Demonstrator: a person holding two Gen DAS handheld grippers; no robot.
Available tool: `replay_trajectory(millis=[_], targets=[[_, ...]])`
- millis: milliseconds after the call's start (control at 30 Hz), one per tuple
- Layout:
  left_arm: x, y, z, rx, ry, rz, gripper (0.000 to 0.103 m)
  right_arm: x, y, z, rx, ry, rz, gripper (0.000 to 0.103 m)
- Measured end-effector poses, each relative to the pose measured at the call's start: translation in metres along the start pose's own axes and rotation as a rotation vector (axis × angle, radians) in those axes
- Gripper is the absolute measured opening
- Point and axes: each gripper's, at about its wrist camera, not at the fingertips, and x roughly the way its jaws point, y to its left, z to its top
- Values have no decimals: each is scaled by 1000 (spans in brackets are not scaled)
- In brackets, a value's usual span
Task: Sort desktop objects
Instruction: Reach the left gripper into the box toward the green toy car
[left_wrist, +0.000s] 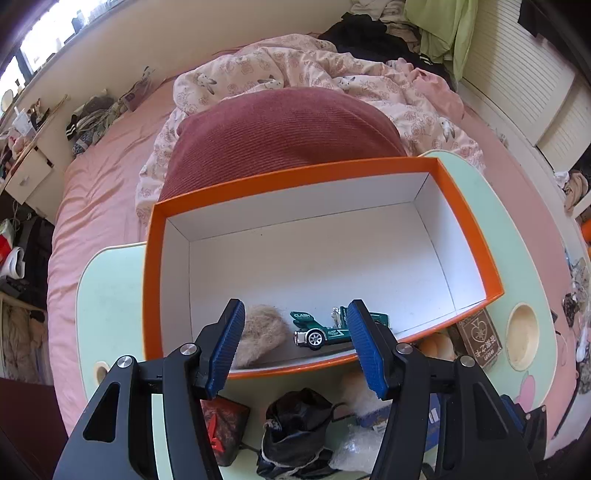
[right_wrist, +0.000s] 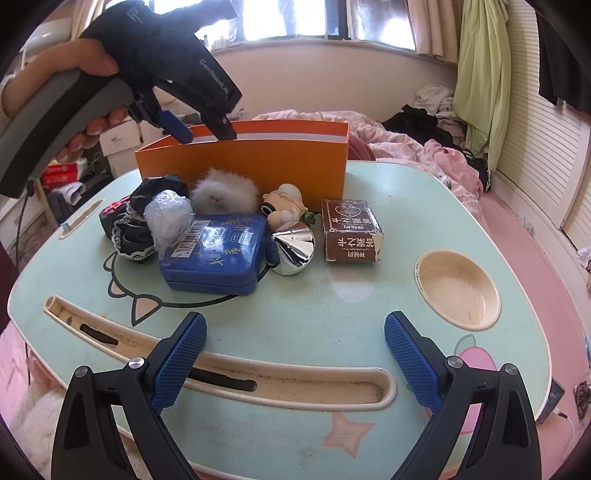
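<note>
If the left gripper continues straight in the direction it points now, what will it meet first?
Probably the white floor of the orange box, near its front wall. The left gripper points steeply down into it, jaws apart, nothing between them. The furry tan ball and the green toy car lie close to that line; depth is unclear.

My mint-green lap table (right_wrist: 369, 295) on the pink bed (left_wrist: 96, 206) carries an orange box (right_wrist: 258, 162), blue tin (right_wrist: 218, 254), brown carton (right_wrist: 351, 232), silver ornament (right_wrist: 295, 251), figurine (right_wrist: 286, 206) and white pompom (right_wrist: 221, 192).
</note>
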Motion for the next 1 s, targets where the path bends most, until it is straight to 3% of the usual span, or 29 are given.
replay_trajectory(millis=[167, 400, 667, 767, 1000], targets=[[7, 0, 2, 31, -10, 63, 59, 0, 0, 0, -3, 0, 3, 97], [14, 7, 6, -17, 35, 17, 59, 1, 0, 0, -10, 1, 11, 97], [22, 13, 8, -32, 60, 16, 62, 1, -1, -1, -17, 2, 19, 97], [27, 18, 11, -61, 107, -46, 62, 1, -1, -1, -20, 2, 23, 97], [31, 27, 20, -192, 214, -297, 62, 2, -1, -1, -27, 2, 30, 97]])
